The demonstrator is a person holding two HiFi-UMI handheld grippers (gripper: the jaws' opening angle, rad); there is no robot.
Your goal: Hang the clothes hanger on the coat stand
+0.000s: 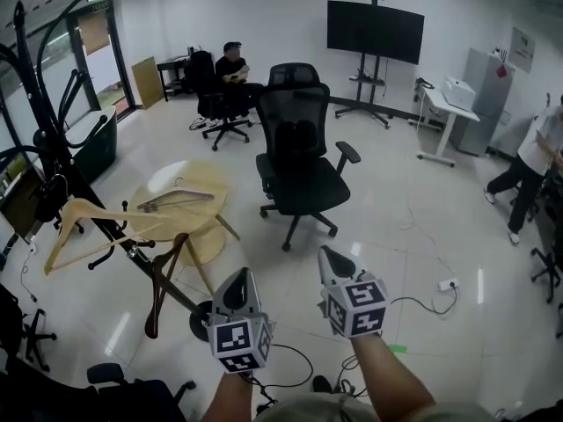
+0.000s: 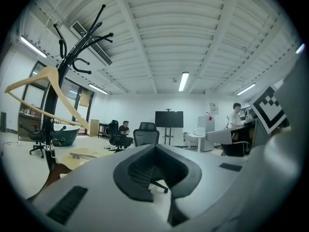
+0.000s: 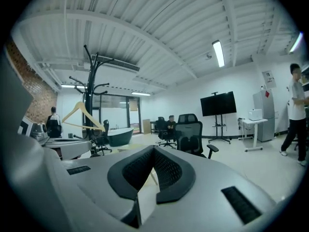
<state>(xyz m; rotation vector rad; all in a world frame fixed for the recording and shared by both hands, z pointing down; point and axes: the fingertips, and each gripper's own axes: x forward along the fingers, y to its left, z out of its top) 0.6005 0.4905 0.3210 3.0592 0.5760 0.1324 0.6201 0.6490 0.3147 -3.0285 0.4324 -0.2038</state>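
Both grippers sit closest to the head camera, low in frame, side by side and apart: left gripper (image 1: 239, 280), right gripper (image 1: 330, 258), marker cubes facing up at me, forearms coming in from the bottom edge. Left fingers (image 2: 137, 170) are closed pad to pad with nothing between them. Right fingers (image 3: 169, 170) same: closed, empty. Neither gripper touches anything; both are up in the air over the floor (image 1: 422, 236).

Light wooden hanger (image 1: 88, 222) is on the coat stand (image 1: 54, 152), left side of the head view. It hangs from one of the black arms partway up the pole, tilted, well apart from both grippers. Left gripper view has it upper left against the pole. Right gripper view shows it small and far left, also on the stand.

Dark brown hanger (image 1: 163, 280) sits lower on the stand near the base; I can't tell what it hooks on. Third hanger (image 1: 176, 199) lies flat on the round wooden table (image 1: 202, 178) just beside the stand.

Black office chair (image 1: 299, 156) is mid-room beyond the grippers, right of the round table. At the back wall I see a TV on a wheeled stand (image 1: 376, 29) and a seated person (image 1: 233, 69). White table (image 1: 440, 104) is far right with a printer (image 1: 459, 93) on it. Another person (image 1: 537, 165) is at the right edge. Power strip (image 1: 447, 284) and its cable lie on the floor right of the right gripper.
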